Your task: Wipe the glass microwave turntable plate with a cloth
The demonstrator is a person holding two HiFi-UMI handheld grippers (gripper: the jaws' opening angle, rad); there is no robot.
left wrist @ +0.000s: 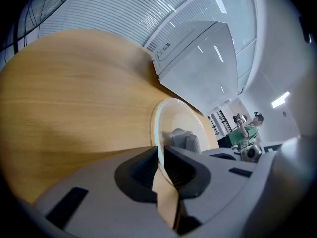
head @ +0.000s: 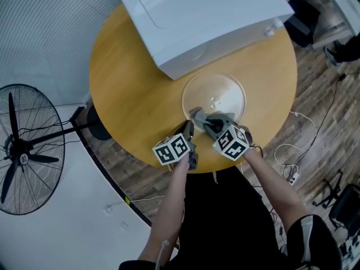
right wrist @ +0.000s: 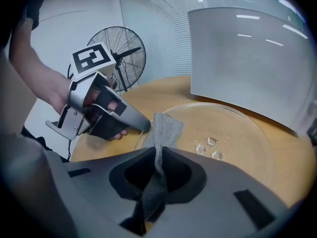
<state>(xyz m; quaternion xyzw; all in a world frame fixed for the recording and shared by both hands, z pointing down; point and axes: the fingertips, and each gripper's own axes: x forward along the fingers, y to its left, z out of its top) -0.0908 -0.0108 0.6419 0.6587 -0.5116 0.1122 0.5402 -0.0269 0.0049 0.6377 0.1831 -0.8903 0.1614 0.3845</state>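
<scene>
Fingers: left gripper [left wrist: 159, 152] pinches round clear glass plate [left wrist: 174, 115] by its rim; right gripper [right wrist: 158, 156] pinches limp grey cloth [right wrist: 166, 128] | we judge glass slippery, fragile; rim-hold suits

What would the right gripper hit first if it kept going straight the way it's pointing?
Probably the glass turntable plate. The right gripper, shut on the grey cloth, points down at the plate's near-left part, so the cloth would press there first.

no readable text, no legible labels, numbers or signs
</scene>
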